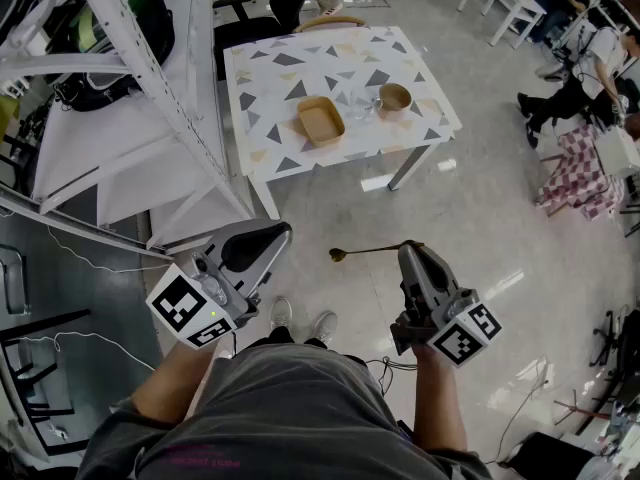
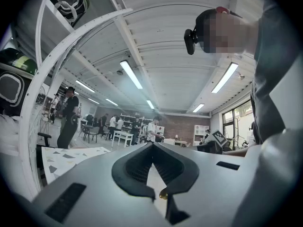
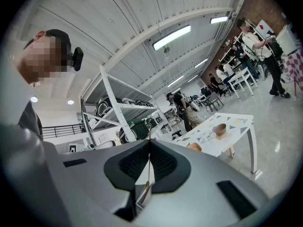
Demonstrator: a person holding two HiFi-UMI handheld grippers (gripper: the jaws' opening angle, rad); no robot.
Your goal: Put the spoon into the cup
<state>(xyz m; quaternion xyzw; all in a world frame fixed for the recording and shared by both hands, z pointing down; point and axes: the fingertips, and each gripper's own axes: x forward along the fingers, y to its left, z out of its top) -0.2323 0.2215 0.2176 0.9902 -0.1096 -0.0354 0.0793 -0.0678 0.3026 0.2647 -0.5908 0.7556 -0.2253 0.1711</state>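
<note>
Brass-coloured spoon (image 1: 368,251), we note, sits clamped by its handle in the right gripper (image 1: 408,252) above the floor, well apart from the brown cup (image 1: 394,97) on the patterned table (image 1: 268,118); the left gripper (image 1: 272,236) has its jaws together, empty.

The worktop (image 1: 330,68) was white, strewn with grey and tan triangles. The tray (image 1: 320,120) was tan and the cup (image 1: 395,97) a darker brown. The spoon (image 1: 365,251) was dull bronze. The left claw (image 1: 278,232) and right claw (image 1: 408,250) were pale grey with black pads, and their cubes were marked in black and white. The floor (image 1: 500,228) was a glossy pale grey, the rack (image 1: 150,68) white.
</note>
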